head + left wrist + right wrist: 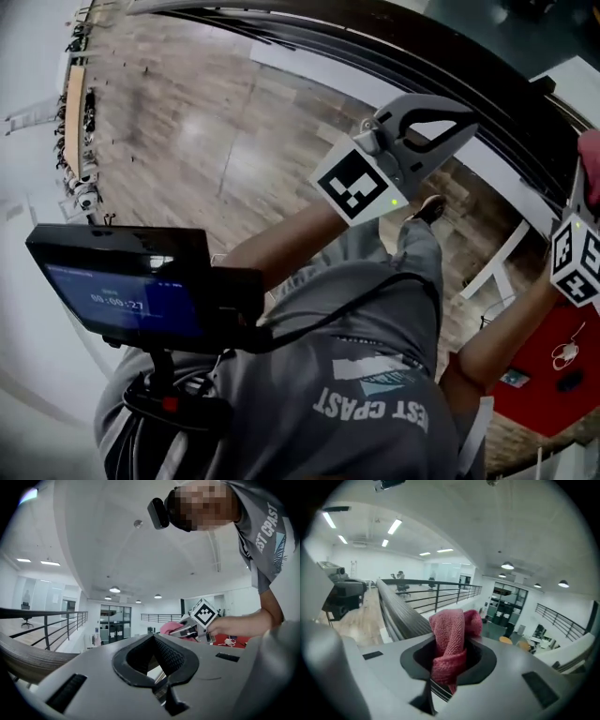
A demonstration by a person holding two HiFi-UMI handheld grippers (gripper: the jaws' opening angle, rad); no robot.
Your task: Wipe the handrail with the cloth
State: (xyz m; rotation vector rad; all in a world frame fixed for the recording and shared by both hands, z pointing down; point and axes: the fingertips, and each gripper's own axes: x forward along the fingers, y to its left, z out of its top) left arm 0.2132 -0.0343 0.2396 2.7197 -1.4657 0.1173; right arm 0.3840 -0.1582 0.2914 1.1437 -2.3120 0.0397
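Note:
The dark handrail [375, 47] curves across the top of the head view. It shows as a ribbed wooden bar [28, 656] at the lower left of the left gripper view, and as a bar [398, 613] leading away to the left in the right gripper view. My right gripper [450, 663] is shut on a pink-red cloth [450, 639] that bulges up out of its jaws, close beside the rail. At the right edge of the head view, this gripper [579, 192] holds the cloth [591, 155]. My left gripper [469, 127] hangs just short of the rail, jaws together, holding nothing.
A screen on a chest rig [122, 291] fills the lower left. Beyond the rail lies a wooden floor [187, 141] far below. A red surface [553, 375] sits at the lower right. Black metal railings [61, 625] run round the balcony. My foot [429, 208] stands near the rail's base.

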